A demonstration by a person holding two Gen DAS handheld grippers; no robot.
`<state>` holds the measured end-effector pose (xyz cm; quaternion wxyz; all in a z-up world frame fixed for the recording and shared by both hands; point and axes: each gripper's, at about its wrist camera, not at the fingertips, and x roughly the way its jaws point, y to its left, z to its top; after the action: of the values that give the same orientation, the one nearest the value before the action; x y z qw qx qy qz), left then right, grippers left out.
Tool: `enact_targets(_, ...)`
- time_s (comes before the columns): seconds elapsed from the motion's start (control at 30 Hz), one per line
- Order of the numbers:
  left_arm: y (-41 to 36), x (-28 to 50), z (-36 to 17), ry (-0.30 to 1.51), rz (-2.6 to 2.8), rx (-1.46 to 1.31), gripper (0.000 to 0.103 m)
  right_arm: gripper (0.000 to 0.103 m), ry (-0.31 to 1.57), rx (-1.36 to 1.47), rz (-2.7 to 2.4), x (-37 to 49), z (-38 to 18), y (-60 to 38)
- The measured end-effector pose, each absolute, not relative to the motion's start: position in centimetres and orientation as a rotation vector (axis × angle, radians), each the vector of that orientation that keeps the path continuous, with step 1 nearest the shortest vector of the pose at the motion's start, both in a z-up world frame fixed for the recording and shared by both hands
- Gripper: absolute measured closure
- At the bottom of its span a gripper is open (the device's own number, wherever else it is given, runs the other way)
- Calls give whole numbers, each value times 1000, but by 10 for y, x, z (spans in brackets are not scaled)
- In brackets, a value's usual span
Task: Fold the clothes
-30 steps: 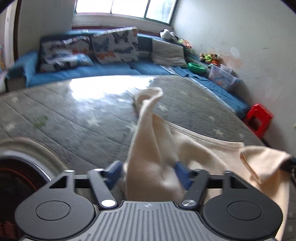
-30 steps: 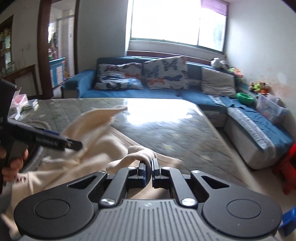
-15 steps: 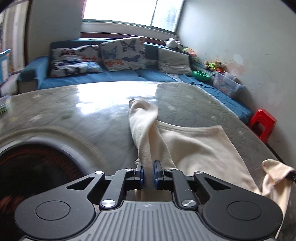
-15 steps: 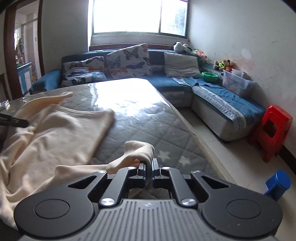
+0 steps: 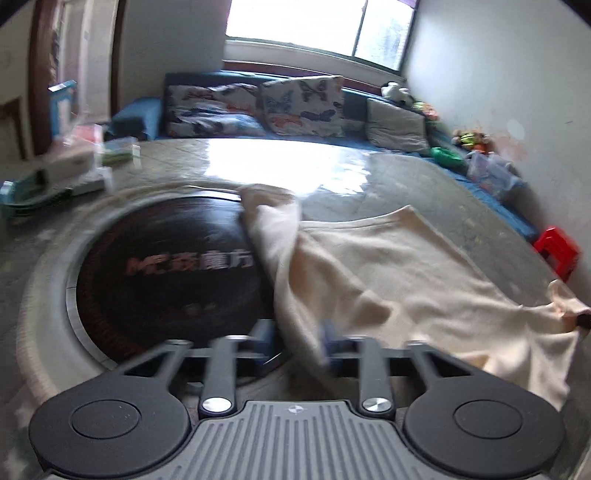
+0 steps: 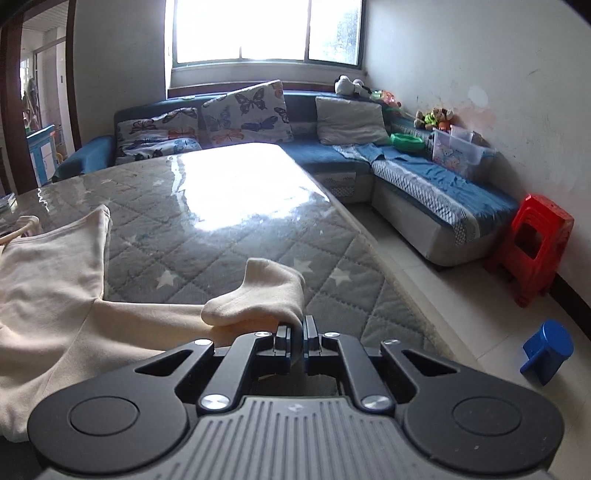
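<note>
Two claws are working: our right gripper [image 6: 296,334] is pinching the cream shirt's [image 5: 388,266] sleeve, while our left gripper [image 5: 297,345] is just opening around the other sleeve, shirt stretching sideways between them on the table [image 6: 221,229].

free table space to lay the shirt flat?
Bare quilted cover between the shirt and the sofa, out to the table's right edge. Crowded at left: round black hotplate under the sleeve, boxes behind it.

Daylit from blown-out window [image 6: 266,29]; strong glare on desk [image 6: 236,192]. Left view motion-blurred, right sharp. Fisheye bending, dark corners.
</note>
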<state>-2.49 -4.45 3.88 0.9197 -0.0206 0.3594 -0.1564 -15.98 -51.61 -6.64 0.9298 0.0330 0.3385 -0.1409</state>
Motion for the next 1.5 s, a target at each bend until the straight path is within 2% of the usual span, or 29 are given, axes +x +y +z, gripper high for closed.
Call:
enact_targets(0.07, -41, -33, 45, 716, -307, -23, 49, 91, 699, 59, -284, -163, -67, -513)
enact_targets(0.17, -41, -33, 54, 701, -309, -28, 48, 89, 681, 47, -291, -171, -60, -511)
enact_targets(0.27, -51, -19, 59, 676, -298, -1, 48, 78, 648, 52, -304, -178, -50, -512)
enact_targets(0.43, -70, 18, 49, 699, -283, 53, 50, 75, 630, 48, -249, -180, -40, -504)
enact_targets(0.53, -73, 35, 37, 741, -277, 66, 69, 68, 626, 12, -192, -175, -37, -491)
enact_targets(0.6, -68, 37, 30, 766, -281, 42, 92, 67, 631, -20, -137, -167, -38, -479)
enact_targets(0.7, -56, 24, 30, 755, -285, 7, 99, 62, 648, -68, -53, -150, -42, -457)
enact_targets(1.07, -2, -53, 54, 683, -181, -73, 100, 61, 722, -216, 209, -87, -73, -370)
enact_targets(1.5, 48, -131, 39, 823, -131, -81, 99, 57, 836, -157, 307, -147, -64, -377)
